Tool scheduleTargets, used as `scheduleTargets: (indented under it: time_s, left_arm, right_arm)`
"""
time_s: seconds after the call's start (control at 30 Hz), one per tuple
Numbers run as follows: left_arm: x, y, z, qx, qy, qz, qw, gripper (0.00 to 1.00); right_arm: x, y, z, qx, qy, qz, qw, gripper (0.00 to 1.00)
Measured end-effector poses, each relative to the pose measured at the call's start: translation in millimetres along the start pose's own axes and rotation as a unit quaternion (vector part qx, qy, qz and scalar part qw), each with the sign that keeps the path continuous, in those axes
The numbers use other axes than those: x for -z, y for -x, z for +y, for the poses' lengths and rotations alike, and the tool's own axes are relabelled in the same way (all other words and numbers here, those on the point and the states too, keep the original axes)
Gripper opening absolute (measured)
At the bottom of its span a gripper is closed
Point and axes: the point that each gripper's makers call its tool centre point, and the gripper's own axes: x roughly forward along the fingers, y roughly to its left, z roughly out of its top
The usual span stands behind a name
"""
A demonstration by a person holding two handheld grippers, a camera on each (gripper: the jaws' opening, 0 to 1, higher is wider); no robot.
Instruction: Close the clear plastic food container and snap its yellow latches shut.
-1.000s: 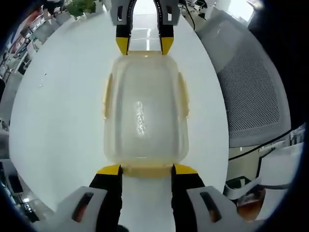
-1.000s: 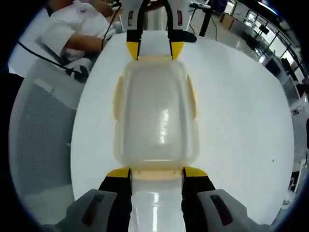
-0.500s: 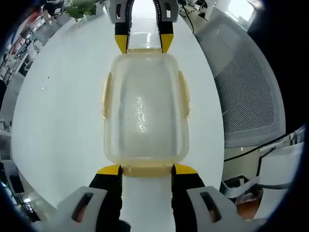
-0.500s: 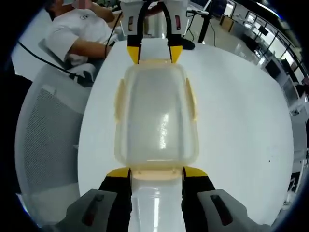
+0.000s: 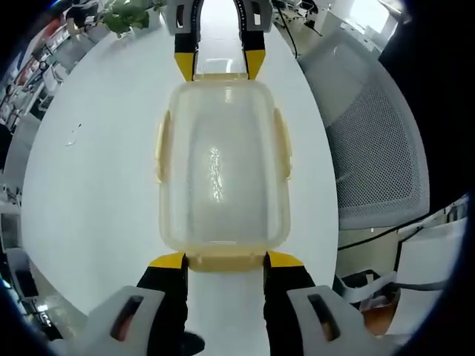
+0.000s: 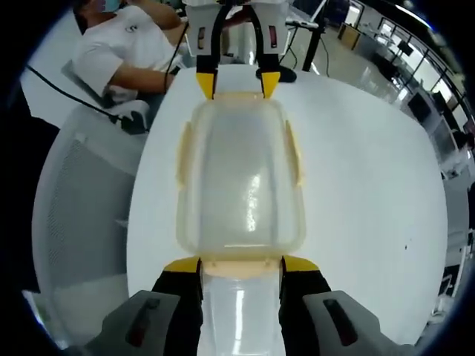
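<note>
The clear plastic food container (image 5: 219, 170) with its lid on hangs above the white round table (image 5: 89, 163), held at its two short ends. My left gripper (image 5: 226, 261) is shut on the near yellow end latch. My right gripper (image 5: 220, 63) grips the far end. Yellow side latches (image 5: 160, 148) lie flat along the long sides. In the right gripper view the container (image 6: 239, 178) runs from my right gripper (image 6: 239, 265), shut on its near end, to my left gripper (image 6: 237, 80) at the far end. The table (image 6: 371, 170) lies below.
A grey mesh office chair (image 5: 371, 148) stands at the table's right edge; the chair (image 6: 82, 200) appears left in the right gripper view. A person in white (image 6: 126, 44) sits behind it. A green plant (image 5: 126, 11) stands beyond the table.
The table looks smaller and farther in both views, while the container keeps its place between the two grippers. More chair and floor show around the table's edge.
</note>
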Motion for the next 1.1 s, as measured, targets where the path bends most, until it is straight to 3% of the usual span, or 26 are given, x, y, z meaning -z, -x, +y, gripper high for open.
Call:
scheduleTargets:
  time_s: [0.67,1.1]
  left_arm:
    - [-13.8,5,7.1,-0.007,0.005,-0.006,0.9999,0.38]
    - [-30.8,4,12.2,-0.014,0.004,-0.014,0.9998,0.38]
  right_arm:
    - [9.0,9,-6,0.005,0.000,-0.003,1.0000,0.38]
    - [25.3,16,-10,0.012,-0.001,0.002,0.9999,0.38]
